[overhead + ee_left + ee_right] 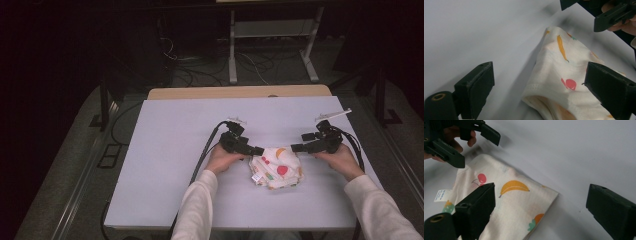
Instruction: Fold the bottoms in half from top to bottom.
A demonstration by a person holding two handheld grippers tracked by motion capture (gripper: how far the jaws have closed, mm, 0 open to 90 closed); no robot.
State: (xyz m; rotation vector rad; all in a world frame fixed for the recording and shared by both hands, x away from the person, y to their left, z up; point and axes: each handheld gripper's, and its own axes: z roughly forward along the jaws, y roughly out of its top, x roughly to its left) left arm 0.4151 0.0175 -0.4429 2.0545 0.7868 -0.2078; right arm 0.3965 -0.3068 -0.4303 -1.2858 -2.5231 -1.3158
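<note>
Dim surroundings, with cables and a metal stand on the floor behind, frame a pale table (165, 150) that bears one item: a folded cloth (276, 166) printed with fruit, lying near the front edge between the two hands.

Left gripper (256, 149) sits at the cloth's left edge, right gripper (298, 147) at its upper right corner. Both claws stand spread. In the left gripper view the cloth's hemmed fold (564, 82) lies between the jaws, but the pads do not press on it. In the right gripper view the corner (524, 202) likewise lies between wide jaws, ungripped.

Judgement: folding appears largely complete, and the step in hand is either a release or a fresh hold. A further fold would call for both claws to pinch matching edges.

Orientation: the cloth is roughly square, with no marked long axis. Its label (442, 195) marks the front left corner.
</note>
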